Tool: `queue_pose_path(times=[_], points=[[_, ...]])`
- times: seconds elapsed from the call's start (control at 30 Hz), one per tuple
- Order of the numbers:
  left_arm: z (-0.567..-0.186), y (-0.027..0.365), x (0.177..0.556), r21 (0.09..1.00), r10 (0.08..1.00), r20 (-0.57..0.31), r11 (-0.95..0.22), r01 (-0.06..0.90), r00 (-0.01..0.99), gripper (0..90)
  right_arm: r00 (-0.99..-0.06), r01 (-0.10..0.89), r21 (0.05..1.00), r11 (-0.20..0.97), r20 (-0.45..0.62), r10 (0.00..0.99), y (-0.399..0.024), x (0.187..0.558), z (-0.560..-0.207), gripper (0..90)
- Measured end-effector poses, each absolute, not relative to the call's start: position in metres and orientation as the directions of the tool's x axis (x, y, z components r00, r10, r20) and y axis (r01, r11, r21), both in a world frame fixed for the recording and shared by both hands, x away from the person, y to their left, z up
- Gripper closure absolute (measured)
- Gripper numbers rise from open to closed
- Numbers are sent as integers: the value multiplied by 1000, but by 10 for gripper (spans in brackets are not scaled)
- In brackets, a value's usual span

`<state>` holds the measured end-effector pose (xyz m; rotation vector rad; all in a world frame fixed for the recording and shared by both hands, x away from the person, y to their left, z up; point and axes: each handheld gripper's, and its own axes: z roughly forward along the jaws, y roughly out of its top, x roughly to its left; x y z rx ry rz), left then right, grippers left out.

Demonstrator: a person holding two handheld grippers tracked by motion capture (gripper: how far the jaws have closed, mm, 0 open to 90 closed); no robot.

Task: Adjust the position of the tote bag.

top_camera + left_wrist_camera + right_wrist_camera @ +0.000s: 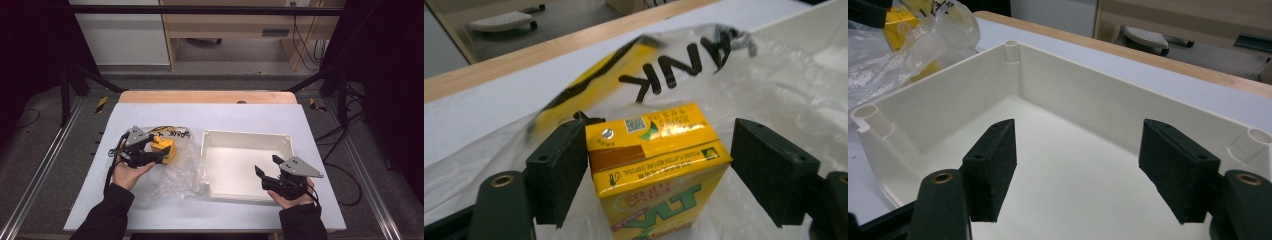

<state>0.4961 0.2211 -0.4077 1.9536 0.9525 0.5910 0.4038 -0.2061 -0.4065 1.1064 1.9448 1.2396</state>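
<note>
Glossy carton, crinkled clear film

A glossy yellow carton (659, 160) is seen on a clear plastic bag (774, 85); the white tray (1088, 100) looks matt plastic.

Both grippers matte black: left gripper (159, 156) and right gripper (266, 173) each carry a grey three-cornered plate on top with small dark screw dots. Black cable trails from the left one, nearer the white tray (247, 138) than the table edge. Jaws are thick rectangular black pads, foam-like, on rounded arms with a brass-ringed screw hole at each base. Person wears black long sleeves (106, 215), cuffs at the wrists
</note>
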Motion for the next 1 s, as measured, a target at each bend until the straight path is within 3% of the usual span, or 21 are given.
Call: queue_pose_path(times=[0.23,1.0], points=[[-415,217,504,839,808,31,-341,424,588,180,-494,342,911,229,-32,869,-205,405,-408,311],[-418,207,504,816,848,43,-335,471,529,205,-499,352,902,250,-45,865,-202,407,-413,310]])
